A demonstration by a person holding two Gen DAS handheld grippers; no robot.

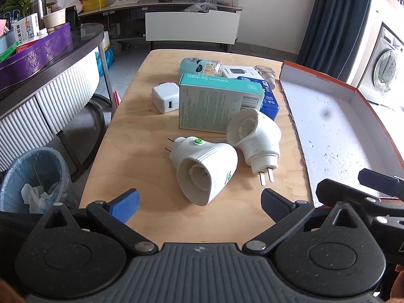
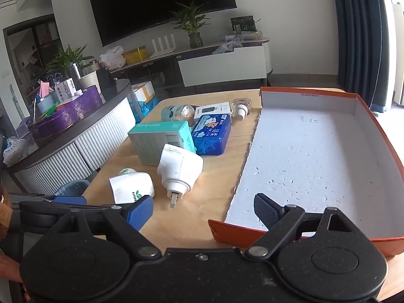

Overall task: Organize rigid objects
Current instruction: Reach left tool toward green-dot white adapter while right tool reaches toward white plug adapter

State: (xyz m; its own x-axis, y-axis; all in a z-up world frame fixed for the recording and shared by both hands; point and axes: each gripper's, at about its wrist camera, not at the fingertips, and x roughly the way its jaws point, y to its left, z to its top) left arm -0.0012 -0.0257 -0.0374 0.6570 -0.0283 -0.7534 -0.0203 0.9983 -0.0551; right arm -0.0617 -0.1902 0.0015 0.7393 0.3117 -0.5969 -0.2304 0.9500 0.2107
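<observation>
Both pairs of fingers stand wide apart with nothing between them. On the left gripper one blue pad and one dark ribbed pad flank bare wood, and just ahead of the gap lies a white plug-in heater on its side, its hollow mouth turned toward the fingers, a green button on top and two thin pins pointing away to the left. Just beyond it to the right lies a second plug-in heater, also white, with its two flat prongs pointing back toward the fingers. That makes two heaters.

Farther ahead of the left fingers stands one teal bandage box, with one white USB charger just left of it and one blue case behind its right edge. Beyond these are one white carton, one pale teal bottle and one clear refill bottle.

The right gripper hangs over the near corner of one orange-sided tray; its dark pad is above the tray's white pitted floor and its blue pad is over the wooden table, close to the nearer heater. All the loose things lie to the left of the right fingers, outside the tray
</observation>
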